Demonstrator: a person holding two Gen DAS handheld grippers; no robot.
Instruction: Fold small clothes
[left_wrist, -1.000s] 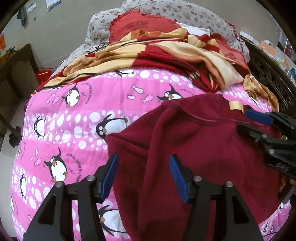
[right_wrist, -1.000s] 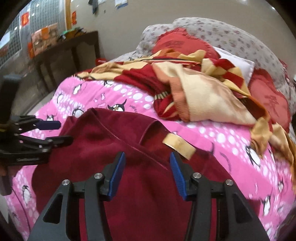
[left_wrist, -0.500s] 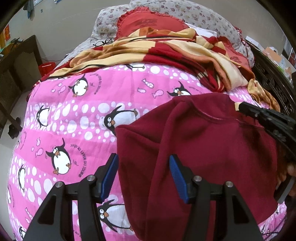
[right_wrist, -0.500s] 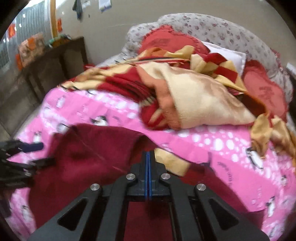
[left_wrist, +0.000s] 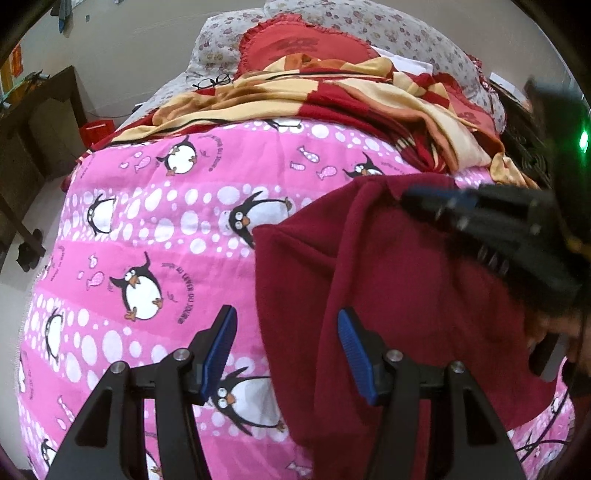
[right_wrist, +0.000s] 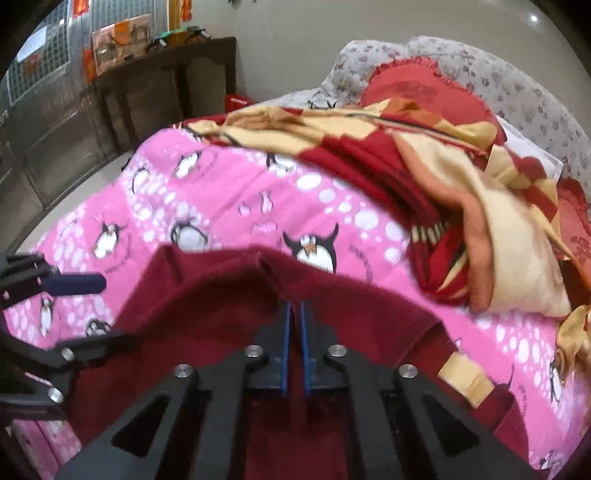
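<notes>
Maroon garment lies on the pink penguin quilt, spread ahead of both claws and partly doubled over itself. Right gripper has its blue pads pinched onto the top edge of the fabric, near the neckline; the cloth tents up in a ridge to either side of the pads, so this edge is lifted clear of the quilt, presumably to carry it across for a fold. Left gripper stands half open, jaws astride the garment's left border: one pad over bare quilt, the other over the maroon cloth, nothing clamped. Judged as waiting to take or pin that side while the right hand does the folding. A tan neck label shows just to the right of the right claw, on the exposed inside of the garment; the left wrist view does not show it. The left wrist view alone gives the garment's full left edge and lower body, plus spectacles far ahead by the pillows. Beyond the garment, a red-and-cream blanket lies bunched; a dark wooden table stands against the wall far left of the right claw.
</notes>
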